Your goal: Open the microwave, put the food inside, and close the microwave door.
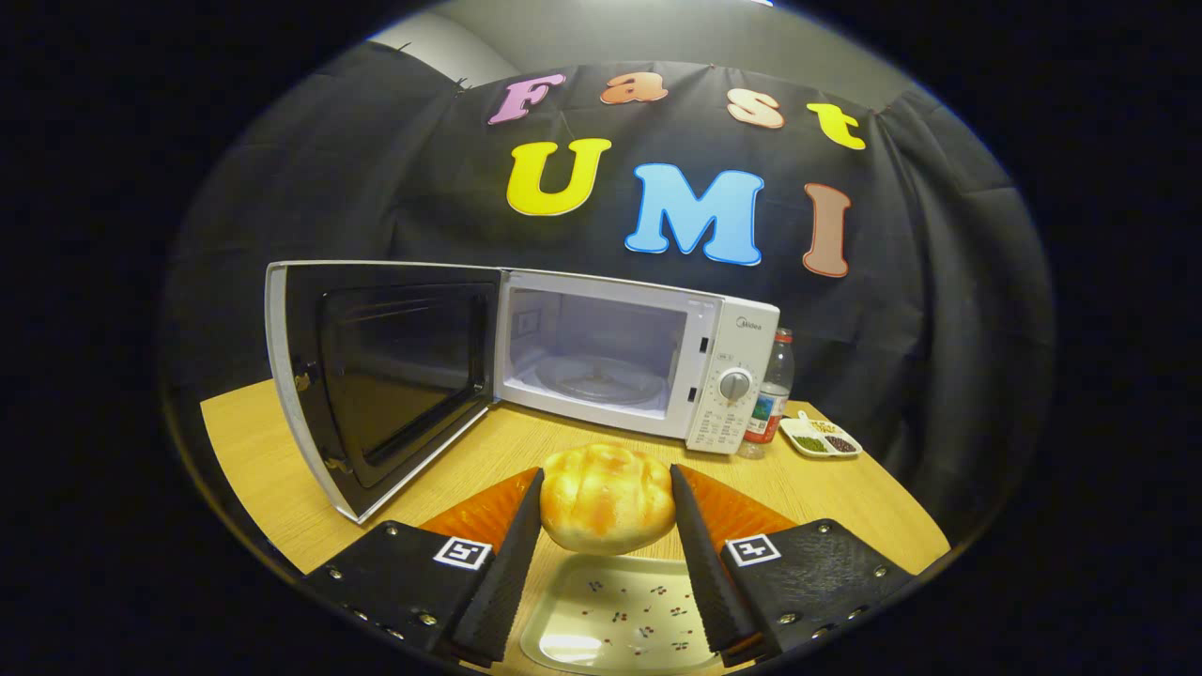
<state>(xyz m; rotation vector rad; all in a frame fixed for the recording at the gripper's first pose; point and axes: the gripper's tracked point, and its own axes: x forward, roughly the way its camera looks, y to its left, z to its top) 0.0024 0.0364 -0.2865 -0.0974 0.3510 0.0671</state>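
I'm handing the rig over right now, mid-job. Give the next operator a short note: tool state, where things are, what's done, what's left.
Tool: shut on the bread roll, both fingers pressing its sides, held above the white tray.
Microwave: on the wooden table, just beyond the roll. Its door is swung wide open to the left; the glass turntable inside is bare.
Done: door opened, roll picked up.
Left: carry the roll forward into the microwave, set it on the turntable, release, back out, swing the door shut.

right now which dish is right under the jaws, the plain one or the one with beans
The plain white plate, directly below the bun held in the gripper. The divided dish of beans sits beyond, beside the bottle.
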